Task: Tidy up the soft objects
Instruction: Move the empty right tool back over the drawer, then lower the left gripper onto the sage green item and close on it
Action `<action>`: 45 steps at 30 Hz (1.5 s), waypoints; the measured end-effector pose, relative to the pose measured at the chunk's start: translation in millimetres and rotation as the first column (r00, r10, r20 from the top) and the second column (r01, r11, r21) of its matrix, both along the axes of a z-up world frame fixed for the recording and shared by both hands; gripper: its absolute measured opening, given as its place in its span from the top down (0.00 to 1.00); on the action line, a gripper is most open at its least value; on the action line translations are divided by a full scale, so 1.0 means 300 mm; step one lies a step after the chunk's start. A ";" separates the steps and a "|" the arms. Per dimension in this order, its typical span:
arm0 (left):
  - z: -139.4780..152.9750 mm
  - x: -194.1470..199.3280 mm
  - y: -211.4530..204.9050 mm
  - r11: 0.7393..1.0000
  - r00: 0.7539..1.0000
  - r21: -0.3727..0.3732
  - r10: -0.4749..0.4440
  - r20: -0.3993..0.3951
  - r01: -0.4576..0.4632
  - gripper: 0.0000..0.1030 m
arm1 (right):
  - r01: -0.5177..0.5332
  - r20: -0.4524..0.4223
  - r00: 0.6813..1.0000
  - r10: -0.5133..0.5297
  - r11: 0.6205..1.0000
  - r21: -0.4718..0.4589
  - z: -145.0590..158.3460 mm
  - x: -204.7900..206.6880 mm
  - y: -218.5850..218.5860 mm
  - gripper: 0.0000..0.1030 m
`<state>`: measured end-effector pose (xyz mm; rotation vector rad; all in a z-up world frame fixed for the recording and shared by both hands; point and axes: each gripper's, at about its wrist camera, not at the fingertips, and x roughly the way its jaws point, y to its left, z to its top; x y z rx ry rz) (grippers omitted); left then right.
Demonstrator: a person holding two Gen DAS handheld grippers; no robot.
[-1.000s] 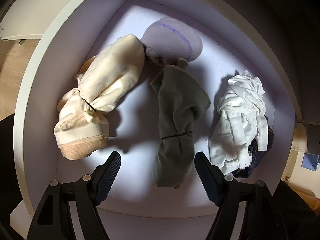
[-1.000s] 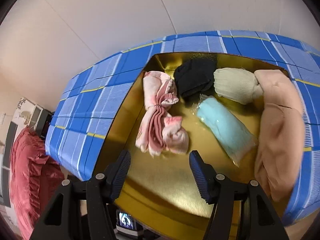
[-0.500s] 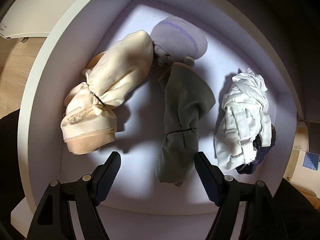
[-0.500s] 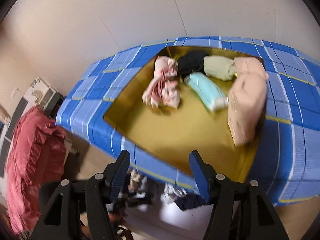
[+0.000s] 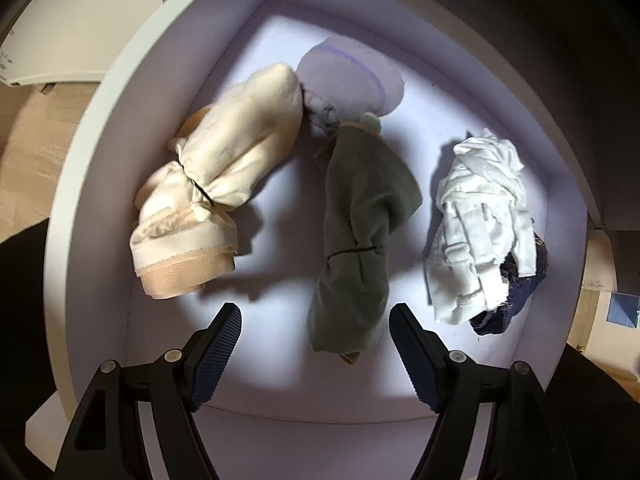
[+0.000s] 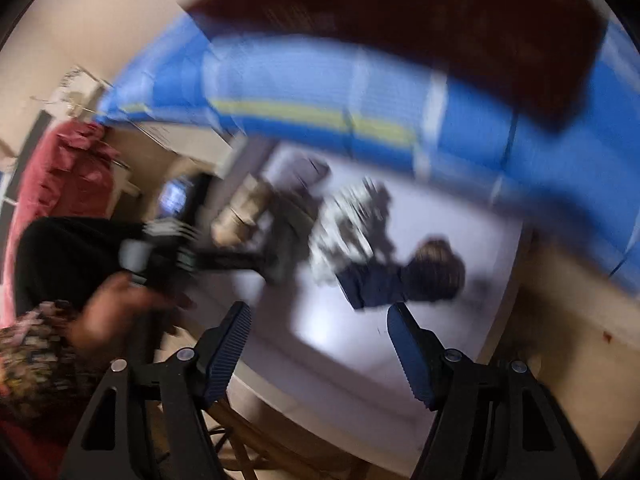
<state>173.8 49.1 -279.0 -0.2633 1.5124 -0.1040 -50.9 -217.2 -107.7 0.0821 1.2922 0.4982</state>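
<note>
In the left wrist view a white bin (image 5: 92,168) holds rolled soft items: a cream bundle (image 5: 224,184) at left, an olive green bundle (image 5: 356,248) in the middle, a white bundle (image 5: 480,224) over a dark navy piece (image 5: 516,296) at right, and a lilac piece (image 5: 352,80) at the back. My left gripper (image 5: 316,344) is open and empty just above the green bundle's near end. The right wrist view is blurred; my right gripper (image 6: 320,344) is open and empty above the same white bin (image 6: 420,340), where the white bundle (image 6: 344,232) and navy piece (image 6: 376,284) show.
A blue checked box (image 6: 320,100) with yellow stripes stands above the white bin in the right wrist view. A red cloth (image 6: 60,184) hangs at the left. The person's hand and the left gripper's body (image 6: 160,264) are at left. Wooden floor (image 5: 28,152) lies beside the bin.
The right gripper has swung quickly down from the blue box with its folded items to over the white bin. The left gripper has drifted slightly left; the bundles have not moved.
</note>
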 end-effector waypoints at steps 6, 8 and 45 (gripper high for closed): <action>0.059 0.001 -0.015 0.999 0.997 0.048 -0.019 0.076 0.015 0.25 | -0.045 -0.154 0.988 0.012 0.976 -0.211 -0.235 0.006 0.023 0.30; 0.053 0.000 -0.029 0.998 0.997 0.054 -0.035 0.073 0.031 0.25 | -0.028 -0.243 0.969 -0.033 0.970 -0.243 -0.318 0.001 0.004 0.23; -0.041 0.109 -0.273 0.939 0.962 0.266 -0.253 0.108 0.217 0.29 | 0.170 -0.406 0.880 -0.248 0.961 -0.219 -0.506 -0.004 -0.130 0.15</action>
